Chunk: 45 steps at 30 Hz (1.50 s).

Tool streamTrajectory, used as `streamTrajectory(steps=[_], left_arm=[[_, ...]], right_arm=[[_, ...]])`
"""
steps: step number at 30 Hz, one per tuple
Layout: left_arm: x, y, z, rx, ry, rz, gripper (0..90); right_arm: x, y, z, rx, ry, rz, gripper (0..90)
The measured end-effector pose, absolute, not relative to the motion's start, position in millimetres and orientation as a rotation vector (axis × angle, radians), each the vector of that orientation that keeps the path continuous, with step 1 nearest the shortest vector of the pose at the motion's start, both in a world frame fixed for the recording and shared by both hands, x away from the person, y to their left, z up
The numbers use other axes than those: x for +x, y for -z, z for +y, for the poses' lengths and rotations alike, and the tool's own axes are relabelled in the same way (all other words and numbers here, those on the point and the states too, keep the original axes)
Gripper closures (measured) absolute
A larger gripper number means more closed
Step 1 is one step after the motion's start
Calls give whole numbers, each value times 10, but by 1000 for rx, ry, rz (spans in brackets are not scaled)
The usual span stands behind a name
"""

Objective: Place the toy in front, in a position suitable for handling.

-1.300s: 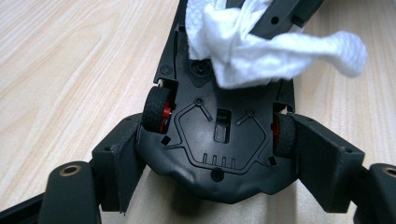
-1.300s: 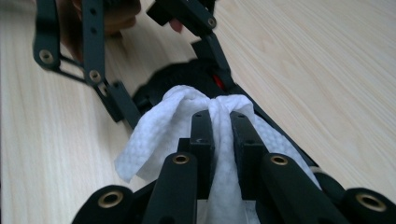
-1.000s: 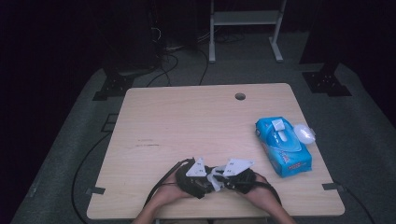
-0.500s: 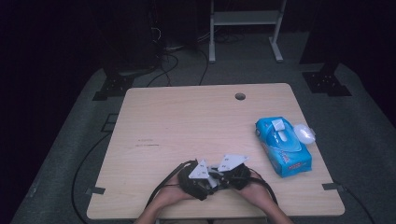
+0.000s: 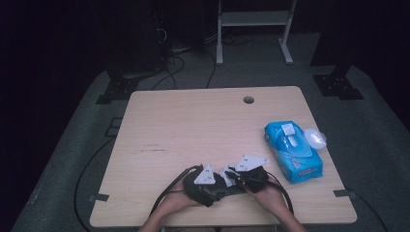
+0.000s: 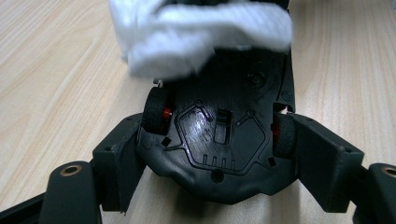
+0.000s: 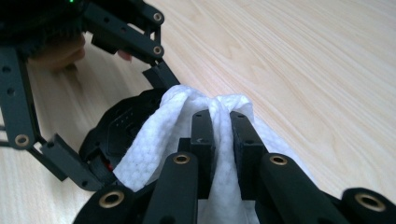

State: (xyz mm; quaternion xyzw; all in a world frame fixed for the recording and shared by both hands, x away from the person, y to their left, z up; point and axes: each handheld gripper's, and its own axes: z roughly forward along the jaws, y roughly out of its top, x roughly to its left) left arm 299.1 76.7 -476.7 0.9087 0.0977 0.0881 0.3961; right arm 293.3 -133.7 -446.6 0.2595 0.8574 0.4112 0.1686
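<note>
A black toy car (image 6: 219, 140) lies belly-up between the jaws of my left gripper (image 6: 219, 156), which is shut on its sides by the red-hubbed wheels. A white wipe (image 6: 196, 32) drapes over the car's far end. In the right gripper view, my right gripper (image 7: 221, 126) is shut on a bunched fold of the wipe (image 7: 154, 140), pressed against the car (image 7: 116, 123). In the high view both grippers meet near the table's front edge, the left gripper (image 5: 212, 186) beside the right gripper (image 5: 241, 176), with the wipe (image 5: 226, 174) between them.
A blue pack of wipes (image 5: 292, 150) lies at the right of the wooden table (image 5: 193, 125), with a small white cap-like piece (image 5: 315, 137) beside it. A cable hole (image 5: 248, 100) sits near the far edge. Cables trail off the front left.
The right gripper has shifted slightly back and forth with the wipe against the car. The left gripper has stayed almost still.
</note>
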Motion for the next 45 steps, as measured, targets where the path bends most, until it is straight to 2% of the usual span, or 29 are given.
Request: streamTrajectory(steps=[6,14,21,27,33,39,45], left_arm=[[2983,4765,797,2309,-231,248,238],[3011,4767,844,2302,-231,266,238],[3012,4768,874,2303,-238,272,238],[3033,4771,895,2298,-230,275,238],[3026,4769,891,2305,-234,276,238],[3044,4772,890,2295,-221,285,238],[3048,4775,887,2302,-228,287,238]], right_arm=[[2852,4502,-1157,653,-1171,2449,809],[2891,4476,-1521,795,-1169,2379,809],[2771,4529,-1311,617,-1154,2417,805],[2811,4504,-1621,704,-1145,2378,806],[2655,4565,-1613,578,-1184,2416,802],[2711,4552,-1877,697,-1169,2368,802],[2605,4572,-1682,610,-1177,2397,803]])
